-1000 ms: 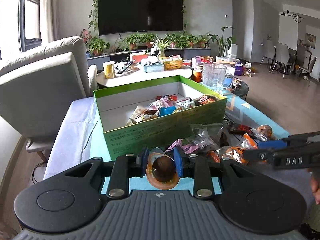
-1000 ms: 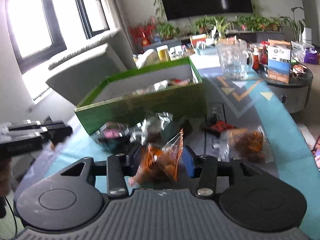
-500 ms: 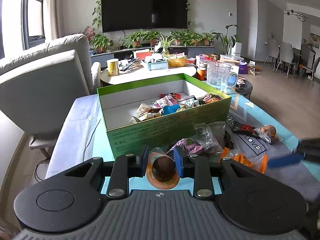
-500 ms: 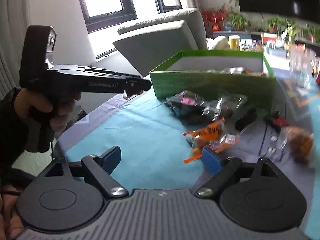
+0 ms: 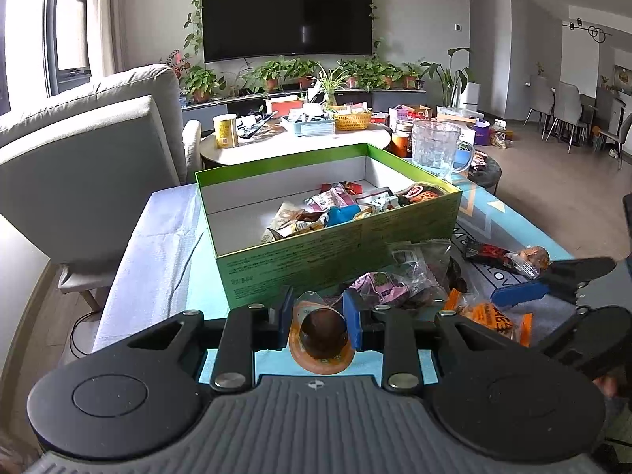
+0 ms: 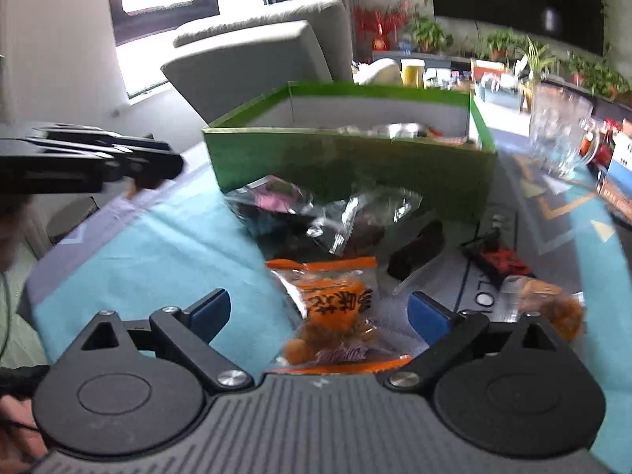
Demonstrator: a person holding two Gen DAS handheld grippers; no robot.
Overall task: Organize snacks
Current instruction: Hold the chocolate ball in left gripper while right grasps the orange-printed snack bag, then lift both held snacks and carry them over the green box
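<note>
Left gripper [image 5: 319, 314] is clenched on a small round orange-rimmed snack cup [image 5: 320, 335]; right gripper [image 6: 320, 310] is released, straddling an orange crinkly snack packet [image 6: 335, 308] at lower centre, before the green box [image 6: 351, 166]: light, soft, slippery; pinch its sealed edge

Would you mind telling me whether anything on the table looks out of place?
Yes: several snack packets lie loose on the table in front of the green box, outside it, while others are already inside. Nothing looks spilled or damaged.
</note>
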